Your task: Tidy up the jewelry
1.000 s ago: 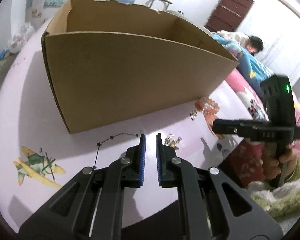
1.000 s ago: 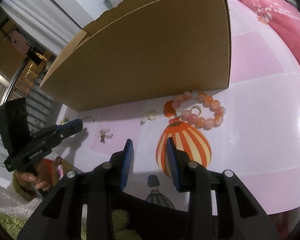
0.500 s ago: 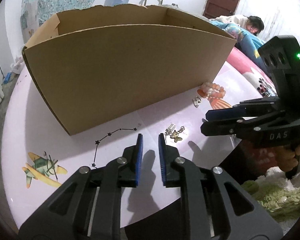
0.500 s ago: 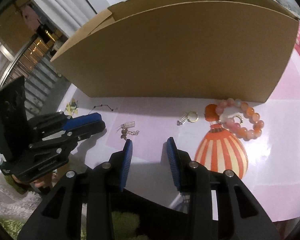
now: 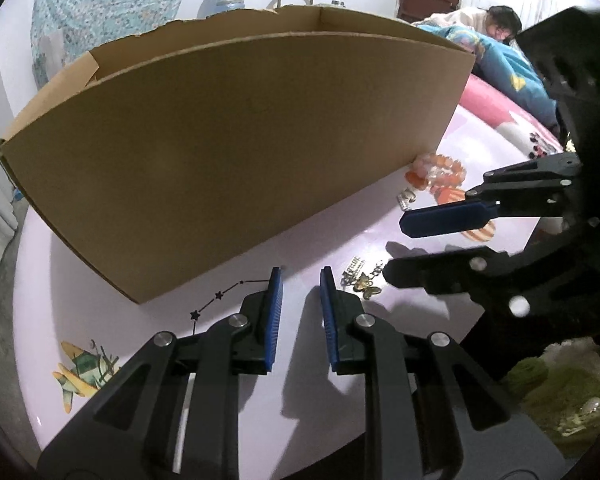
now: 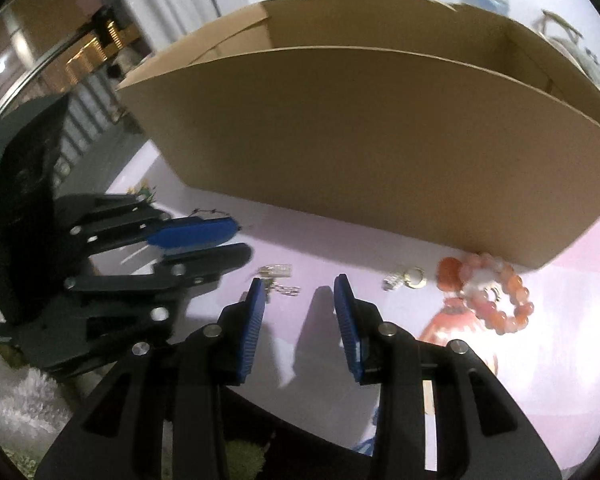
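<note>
Pink table, cardboard box behind | small earrings lying loose beside my left gripper, narrowly parted, empty | right gripper wider, empty | I'm judging them light, slippery, delicate: pinching the butterfly body.

Ahead of both claws a cardboard box stands on the table, and before its near wall lie, from the left gripper rightward, a cluster of small charms, a ring, then a beaded bracelet near the box's right corner.
</note>
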The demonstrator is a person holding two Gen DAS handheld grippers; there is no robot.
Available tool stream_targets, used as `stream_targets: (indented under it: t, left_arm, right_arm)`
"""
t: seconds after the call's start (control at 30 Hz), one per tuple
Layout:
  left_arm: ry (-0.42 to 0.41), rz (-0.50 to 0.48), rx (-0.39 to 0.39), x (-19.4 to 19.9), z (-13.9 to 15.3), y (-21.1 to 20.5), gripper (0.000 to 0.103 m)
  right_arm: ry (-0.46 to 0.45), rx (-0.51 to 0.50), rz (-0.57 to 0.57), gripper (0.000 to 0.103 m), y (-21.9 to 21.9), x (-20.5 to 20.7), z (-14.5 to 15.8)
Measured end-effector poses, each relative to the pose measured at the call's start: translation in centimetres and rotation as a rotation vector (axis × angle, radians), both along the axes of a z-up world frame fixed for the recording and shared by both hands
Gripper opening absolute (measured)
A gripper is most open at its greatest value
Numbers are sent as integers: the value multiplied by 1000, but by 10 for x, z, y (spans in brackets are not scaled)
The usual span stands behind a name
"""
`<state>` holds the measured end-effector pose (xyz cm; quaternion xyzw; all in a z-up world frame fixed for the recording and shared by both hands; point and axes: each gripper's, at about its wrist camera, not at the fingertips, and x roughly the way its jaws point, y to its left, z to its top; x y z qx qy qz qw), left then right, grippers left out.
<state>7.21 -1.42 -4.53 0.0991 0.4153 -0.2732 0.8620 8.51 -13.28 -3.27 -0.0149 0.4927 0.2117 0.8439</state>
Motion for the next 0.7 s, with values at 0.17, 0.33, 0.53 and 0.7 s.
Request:
stream_targets:
  t: [0.17, 0.33, 0.53, 0.7]
  left_arm:
    - [-6, 4, 2, 0, 0, 2, 18]
    - [-3, 14, -14, 1, 0, 8, 18]
    - [11, 42, -28, 3, 1, 15, 18]
    - [32, 39, -56, -1, 5, 21, 18]
  right_arm:
    - [-21, -21, 59, 36, 8, -7, 1]
    - [-53, -35, 118, 34, 22, -14, 1]
    - [-58, -79, 138, 27, 30, -11, -6]
    - [-79, -126, 131, 12, 31, -11, -7]
